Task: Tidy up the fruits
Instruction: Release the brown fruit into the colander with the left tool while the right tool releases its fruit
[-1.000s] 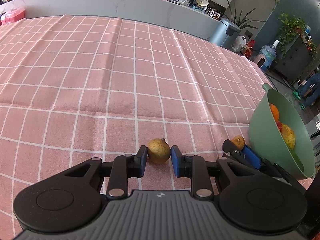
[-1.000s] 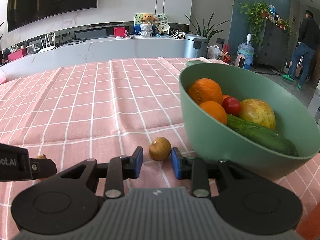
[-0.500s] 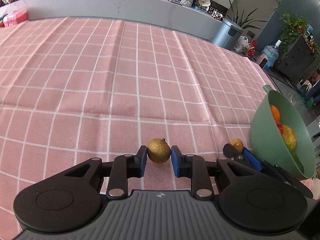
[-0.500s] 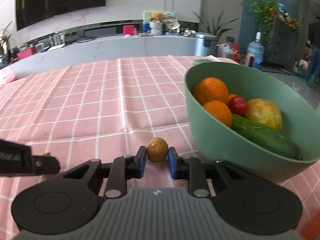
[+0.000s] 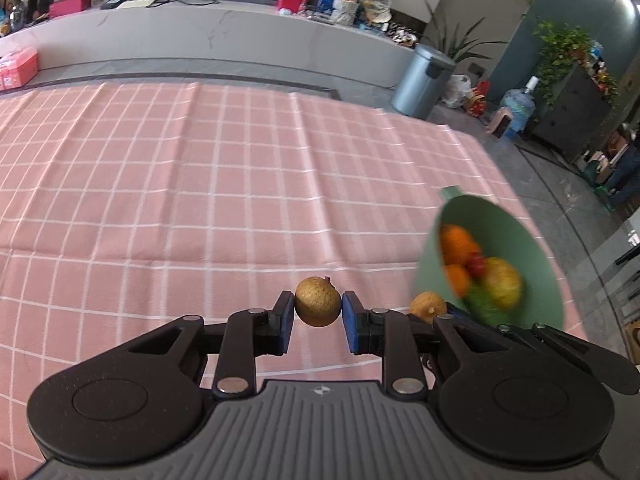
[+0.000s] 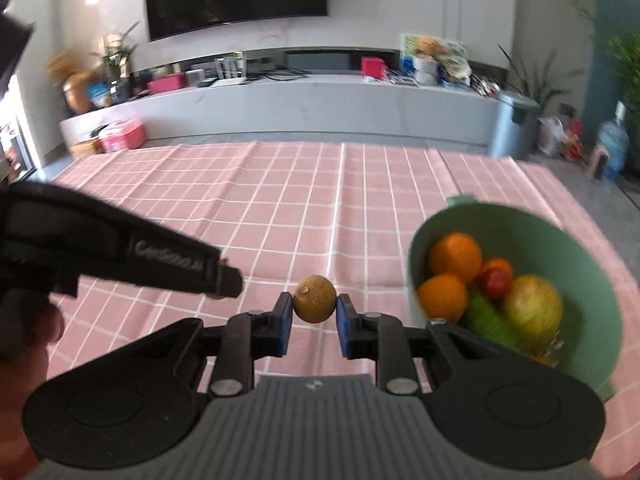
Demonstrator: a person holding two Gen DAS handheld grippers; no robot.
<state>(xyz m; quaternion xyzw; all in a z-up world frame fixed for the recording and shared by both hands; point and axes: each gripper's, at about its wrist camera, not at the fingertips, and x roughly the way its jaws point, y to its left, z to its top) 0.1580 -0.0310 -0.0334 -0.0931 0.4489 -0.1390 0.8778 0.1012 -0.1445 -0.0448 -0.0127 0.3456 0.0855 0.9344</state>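
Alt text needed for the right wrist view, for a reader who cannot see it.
The right tool grips a small brown round fruit above a pink checked tablecloth. To its right, a green bowl holds oranges, a red fruit, a yellow-green fruit and something green; the left tool reaches in from the left.

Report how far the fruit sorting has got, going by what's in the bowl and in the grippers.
Done: the green bowl already holds two oranges, a red fruit, a yellow-green fruit and something green.

In hand: the left gripper clamps one small brown fruit, and the right gripper clamps another.

Left: both fruits still need dropping into the bowl. No other loose fruit shows on the pink tablecloth.
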